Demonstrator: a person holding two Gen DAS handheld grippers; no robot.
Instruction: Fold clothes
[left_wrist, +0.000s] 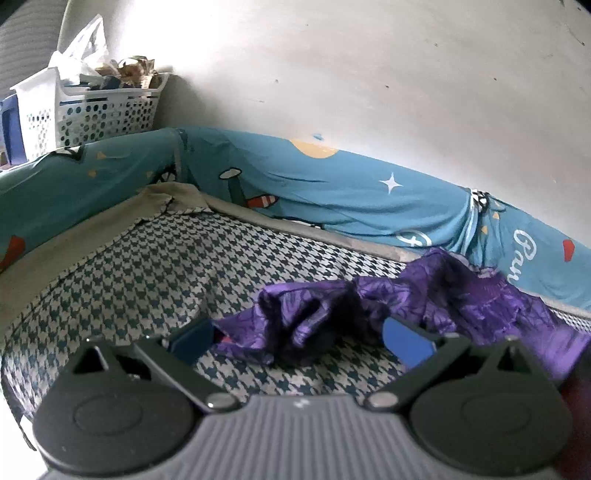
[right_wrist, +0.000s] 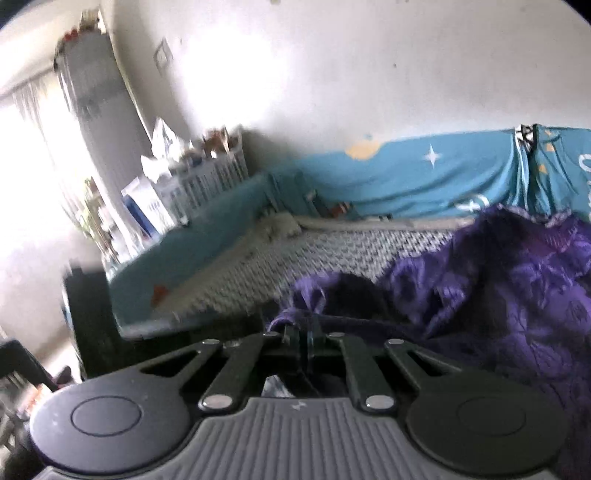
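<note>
From the left wrist, the left gripper (left_wrist: 299, 341) stood wide apart over the houndstooth sheet (left_wrist: 147, 266), the crumpled purple garment (left_wrist: 424, 299) lying between its blue pads (left_wrist: 404, 341). From the right wrist — blurred — the right gripper (right_wrist: 300, 341) was clamped on that garment's edge (right_wrist: 498, 295).

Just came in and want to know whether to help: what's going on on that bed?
A person is working with two handheld grippers on a crumpled, shiny purple patterned garment that lies on a blue-and-white houndstooth bed cover. The right gripper is shut on an edge of the garment. The left gripper is open, its blue pads on either side of a bunched part of the cloth, not gripping it. No fold is made yet.
</note>
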